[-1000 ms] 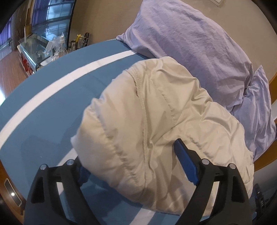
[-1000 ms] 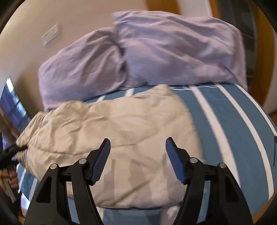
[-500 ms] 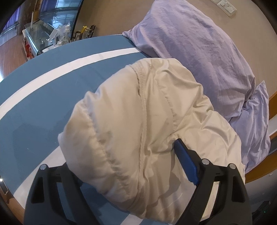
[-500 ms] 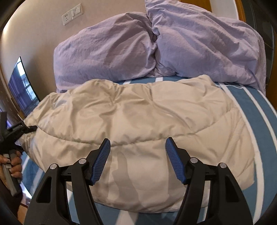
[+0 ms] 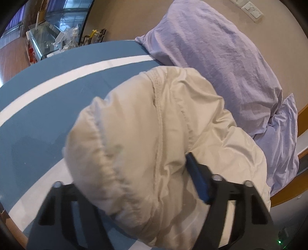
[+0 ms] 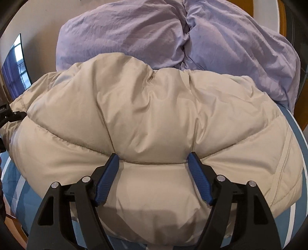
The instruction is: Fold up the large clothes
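A cream padded jacket (image 6: 154,115) lies bunched on the blue bed with white stripes (image 5: 57,92). My right gripper (image 6: 154,159) is open, its blue fingertips (image 6: 194,163) pressing into the jacket's near side. In the left wrist view the jacket's end (image 5: 144,144) bulges over my left gripper (image 5: 142,173). Its right blue pad (image 5: 196,178) shows; the left finger is hidden under fabric. The jaws stand wide apart. The left gripper also shows at the left edge of the right wrist view (image 6: 9,115).
Two lilac pillows (image 6: 173,34) lean against the beige wall behind the jacket. A glass side table with bottles (image 5: 55,40) stands past the bed's far side. A wooden bed edge (image 5: 288,192) runs at right. Wall sockets (image 5: 252,9) sit above the pillow.
Both grippers moved in on the jacket. The right one went from hovering above to pressing its tips into it. The jacket's end now bulges over the left gripper's left finger.
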Demonstrator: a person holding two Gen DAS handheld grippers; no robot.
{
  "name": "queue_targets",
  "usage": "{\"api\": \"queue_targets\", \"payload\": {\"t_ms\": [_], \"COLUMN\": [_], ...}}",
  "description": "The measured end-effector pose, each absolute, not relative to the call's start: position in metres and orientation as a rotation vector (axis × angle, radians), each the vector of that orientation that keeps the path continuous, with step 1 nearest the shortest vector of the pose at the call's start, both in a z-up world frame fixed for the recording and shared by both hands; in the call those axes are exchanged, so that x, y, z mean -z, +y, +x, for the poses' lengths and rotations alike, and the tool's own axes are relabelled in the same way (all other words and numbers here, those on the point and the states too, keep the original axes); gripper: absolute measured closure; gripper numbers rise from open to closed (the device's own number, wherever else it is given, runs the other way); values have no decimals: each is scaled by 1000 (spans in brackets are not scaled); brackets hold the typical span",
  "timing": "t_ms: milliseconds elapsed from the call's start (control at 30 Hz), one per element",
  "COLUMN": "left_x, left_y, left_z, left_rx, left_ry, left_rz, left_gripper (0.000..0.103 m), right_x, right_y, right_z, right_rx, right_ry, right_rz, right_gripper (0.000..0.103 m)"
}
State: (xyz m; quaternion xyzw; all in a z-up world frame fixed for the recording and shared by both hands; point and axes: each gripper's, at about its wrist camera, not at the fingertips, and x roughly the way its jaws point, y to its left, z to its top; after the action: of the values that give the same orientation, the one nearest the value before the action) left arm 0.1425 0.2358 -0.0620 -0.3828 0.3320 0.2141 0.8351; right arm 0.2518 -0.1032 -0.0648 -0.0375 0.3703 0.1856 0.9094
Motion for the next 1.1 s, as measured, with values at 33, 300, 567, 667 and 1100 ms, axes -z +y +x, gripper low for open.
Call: {"api": "queue_targets", "payload": {"t_ms": [33,300,567,667,1100], "left_x": [60,26,-33,-57,-100], "left_y": [237,230,193,168,38], "left_z": [142,144,148,152,194], "left_rx": [-446,-350,-188,-113,169], "left_ry": [698,629,527,502,534], "left_rz": [-815,-836,-801,-772,-631], "left_gripper": [51,76,77,77,77], "right_x": [66,69,72,72,73], "right_y": [-104,-103,-105,-105,-110], "right_z": [253,258,259,261,265], "right_rx": [-387,-386,-386,-385,-401], "right_ry": [768,772,776,779,783], "right_rz": [-72,-69,-72,-78,-81], "right_gripper": [27,27,27,27,28]}}
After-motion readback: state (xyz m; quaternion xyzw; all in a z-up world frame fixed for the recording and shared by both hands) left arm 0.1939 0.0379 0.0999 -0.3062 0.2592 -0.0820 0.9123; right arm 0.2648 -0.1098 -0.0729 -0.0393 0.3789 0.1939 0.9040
